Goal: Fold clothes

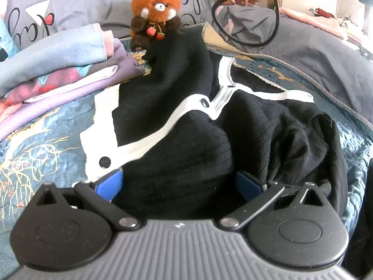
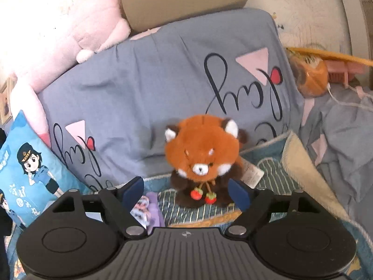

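Left gripper [image 1: 179, 184], jaws wide, straddles the black cardigan [image 1: 186, 126]; right gripper [image 2: 186, 192] hangs wide, empty. Next: close on the hem.

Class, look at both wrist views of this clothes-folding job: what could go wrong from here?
1. The left gripper stands open with bunched black cardigan between its fingers; closing now may pinch several layers and spoil the fold.
2. The right gripper is open right in front of the plush toy, which it might knock over.
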`<state>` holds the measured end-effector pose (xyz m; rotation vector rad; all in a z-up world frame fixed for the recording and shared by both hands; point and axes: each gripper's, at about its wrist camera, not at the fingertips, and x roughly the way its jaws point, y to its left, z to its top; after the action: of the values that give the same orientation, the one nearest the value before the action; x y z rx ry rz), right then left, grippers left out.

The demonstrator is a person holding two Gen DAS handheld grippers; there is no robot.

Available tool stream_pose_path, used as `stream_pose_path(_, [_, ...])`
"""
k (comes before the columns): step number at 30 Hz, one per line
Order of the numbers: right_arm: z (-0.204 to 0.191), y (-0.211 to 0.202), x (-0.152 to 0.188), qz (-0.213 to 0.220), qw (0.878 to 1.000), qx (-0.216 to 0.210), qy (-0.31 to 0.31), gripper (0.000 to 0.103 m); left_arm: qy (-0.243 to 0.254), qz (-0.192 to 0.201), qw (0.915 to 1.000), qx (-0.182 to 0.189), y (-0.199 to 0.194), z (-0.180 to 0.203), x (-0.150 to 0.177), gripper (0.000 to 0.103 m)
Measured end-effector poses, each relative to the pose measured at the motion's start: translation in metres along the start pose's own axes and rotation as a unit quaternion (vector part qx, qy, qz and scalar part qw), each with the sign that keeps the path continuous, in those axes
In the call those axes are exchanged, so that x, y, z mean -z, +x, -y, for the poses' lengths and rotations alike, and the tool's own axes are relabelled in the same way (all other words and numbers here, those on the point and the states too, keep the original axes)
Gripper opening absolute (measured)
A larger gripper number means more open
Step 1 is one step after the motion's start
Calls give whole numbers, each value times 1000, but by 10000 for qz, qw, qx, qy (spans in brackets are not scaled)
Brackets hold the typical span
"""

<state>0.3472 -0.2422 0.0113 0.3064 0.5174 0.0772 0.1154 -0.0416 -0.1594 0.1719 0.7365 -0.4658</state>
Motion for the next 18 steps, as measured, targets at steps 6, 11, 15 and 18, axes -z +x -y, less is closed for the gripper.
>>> stream_pose_path(6, [-13, 13, 41, -1134, 9923, -482, -86, 80, 0, -19, 10000, -26, 0, 2, 0, 103])
stream_pose_path(11, [-49, 48, 95, -2499, 9664, -566, -216, 77, -3, -35, 10000, -27, 0, 2, -1, 103])
stream_pose_path(15, [-93, 62, 131, -2646, 9562, -23, -1252, 76, 32, -89, 10000, -29, -2, 1, -3, 103])
stream_pose_path(18, [-118, 71, 150, -2570, 9483, 155, -1853, 76, 34, -58, 10000, -6, -6, 0, -4, 103])
